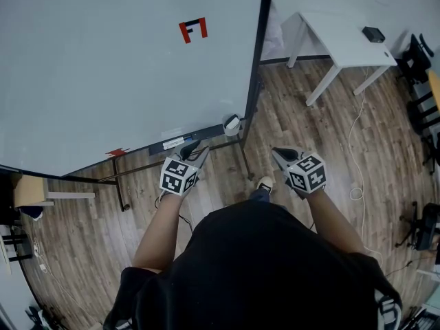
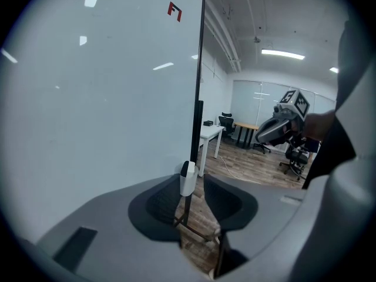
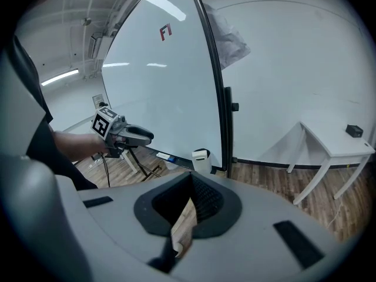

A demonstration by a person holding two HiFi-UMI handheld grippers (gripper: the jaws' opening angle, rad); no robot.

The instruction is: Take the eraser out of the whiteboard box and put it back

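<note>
Whiteboard box (image 2: pixel 187 181) sits straight ahead of your L tongs (image 2: pixel 197 185), lined up w/ the gap betw. the pads, near but not reached. Eraser (image 2: pixel 184 167) is the dark bit poking out its top. It looks upright, long axis vertical, so you'd prob. need to come in above the rim & pinch across it. L tongs are released, nothing betw. them. R tongs (image 3: pixel 191 178) look clenched on nothing, tips meeting. The box is ahead of them too, but further off. L hand is nearer, so use that.
</note>
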